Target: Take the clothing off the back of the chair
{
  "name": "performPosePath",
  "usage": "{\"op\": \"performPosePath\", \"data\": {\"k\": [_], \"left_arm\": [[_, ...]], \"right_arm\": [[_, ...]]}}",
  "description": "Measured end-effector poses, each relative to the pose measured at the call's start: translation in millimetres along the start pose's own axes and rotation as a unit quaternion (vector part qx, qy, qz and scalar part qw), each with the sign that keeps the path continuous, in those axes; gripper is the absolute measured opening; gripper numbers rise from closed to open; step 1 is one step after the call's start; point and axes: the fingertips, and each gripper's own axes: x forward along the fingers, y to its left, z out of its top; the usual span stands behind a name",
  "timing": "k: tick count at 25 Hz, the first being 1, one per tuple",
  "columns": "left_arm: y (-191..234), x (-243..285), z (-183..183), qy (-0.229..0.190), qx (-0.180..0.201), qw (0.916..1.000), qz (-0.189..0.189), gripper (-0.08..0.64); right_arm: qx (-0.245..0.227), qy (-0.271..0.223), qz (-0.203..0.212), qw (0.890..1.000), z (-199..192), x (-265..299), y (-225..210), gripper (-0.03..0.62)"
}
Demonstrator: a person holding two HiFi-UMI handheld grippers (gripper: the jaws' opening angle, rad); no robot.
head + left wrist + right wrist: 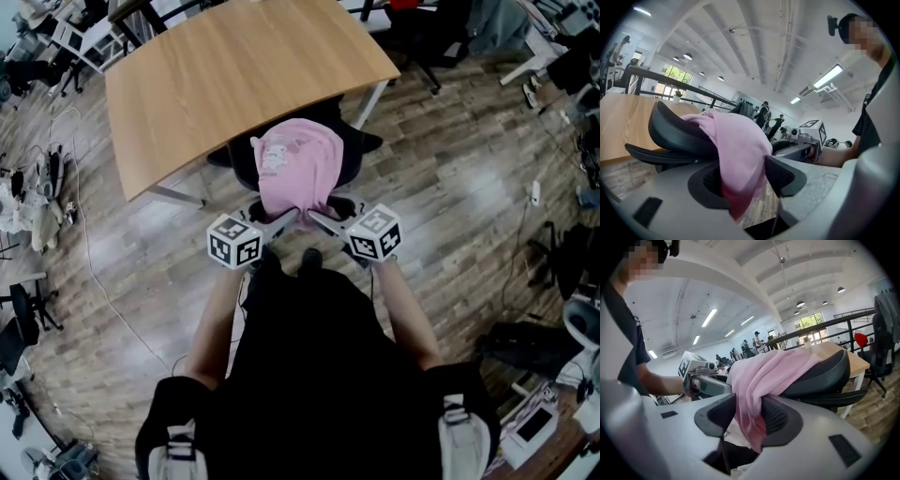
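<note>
A person in black (pixel 319 375) stands over a black chair (pixel 351 169) pushed in under a wooden surface (pixel 234 75), a claw in each hand. A pink shirt (pixel 298 169) with a cartoon print is draped over the chair's back, covering it from the top edge down to the hem nearest the person.

Both claws meet at that hem, which is gathered to a narrow point between them. The left claw (pixel 287 220) comes in from the left of the head view and the right claw (pixel 315 219) from the right, each with its marker cube (pixel 234 241) close to the person's body.

In the left gripper view the left claw (pixel 747 176) stands wide. The shirt hangs down through the gap, lying against 1 pad (pixel 712 180) and only brushing the tip of the other, with the end of the cloth dangling below the jaws. The chair's back (pixel 670 126) curves away behind it.

In the right gripper view the right claw (pixel 749 414) is narrower. A bunched fold of the shirt fills the space between its 2 pads (pixel 776 417), which grip it from both sides, and the rest of the cloth runs up over the chair's back (pixel 820 376).

Wood-plank floor (pixel 450 187) surrounds the chair.
</note>
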Motion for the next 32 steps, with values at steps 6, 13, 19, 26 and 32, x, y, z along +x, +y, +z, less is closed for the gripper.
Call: {"op": "performPosePath", "data": {"k": [6, 13, 19, 26, 32], "left_arm": [[-11.9, 5.4, -0.8, 0.015, -0.001, 0.9994, -0.032, 0.210], [-16.7, 8.4, -1.6, 0.028, 0.017, 0.9988, -0.035, 0.196], [-27.1, 7.8, 5.5, 0.021, 0.058, 0.9974, -0.037, 0.130], [-43.1, 4.9, 8.0, 0.013, 0.086, 0.9954, -0.040, 0.100], [-49.3, -3.6, 14.1, 0.000, 0.084, 0.9958, -0.038, 0.097]], "right_arm": [[-0.003, 0.005, 0.015, 1.000, 0.7, 4.6, 3.8, 0.132], [-0.034, 0.007, 0.019, 0.999, 4.1, 8.0, 8.0, 0.083], [-0.042, -0.008, 0.027, 0.999, 10.7, 6.0, 10.6, 0.061], [-0.065, -0.015, 0.041, 0.997, 13.5, -5.0, 19.7, 0.060], [-0.092, -0.030, 0.039, 0.995, 22.2, -9.1, 29.3, 0.060]]}}
